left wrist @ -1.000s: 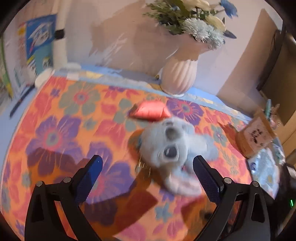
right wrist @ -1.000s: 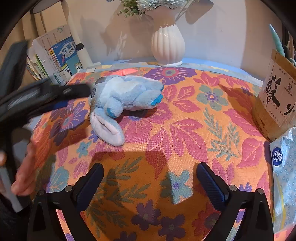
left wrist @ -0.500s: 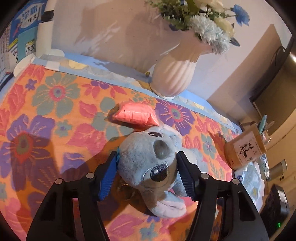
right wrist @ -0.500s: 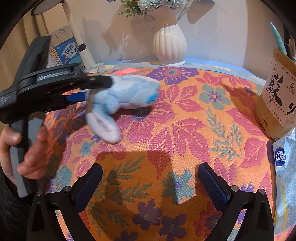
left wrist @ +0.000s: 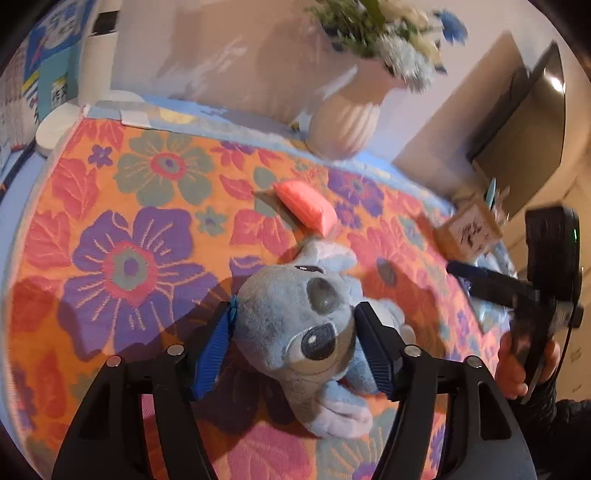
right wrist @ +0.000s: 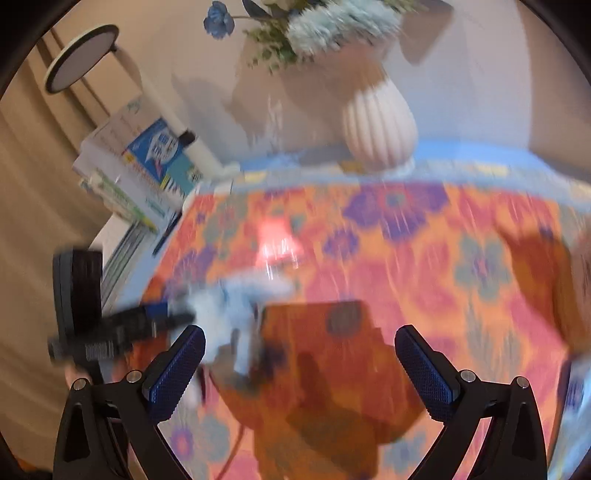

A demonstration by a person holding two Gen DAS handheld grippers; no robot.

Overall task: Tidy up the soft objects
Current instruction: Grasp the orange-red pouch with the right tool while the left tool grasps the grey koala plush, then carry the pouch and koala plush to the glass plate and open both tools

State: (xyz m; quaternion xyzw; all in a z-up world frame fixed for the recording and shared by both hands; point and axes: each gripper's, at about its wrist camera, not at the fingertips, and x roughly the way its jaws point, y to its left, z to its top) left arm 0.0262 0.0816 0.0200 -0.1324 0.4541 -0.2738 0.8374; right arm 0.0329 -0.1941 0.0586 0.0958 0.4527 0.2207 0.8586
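Both blue pads of the left gripper (left wrist: 293,341) pinched the head of the blue plush toy (left wrist: 306,332) above the floral cloth (left wrist: 129,258), near a pink cushion (left wrist: 306,206); the right gripper (right wrist: 300,363) gaped wide, holding nothing

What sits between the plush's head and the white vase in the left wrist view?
A small pink cushion lies on the floral cloth between the blue plush and the vase, in the left wrist view.

Heavily motion-blurred across the right wrist view: floral cloth (right wrist: 424,258), plush toy (right wrist: 236,306), pink pouch (right wrist: 277,240). Vase flowers (left wrist: 388,33) smeared, cut off by top edge.
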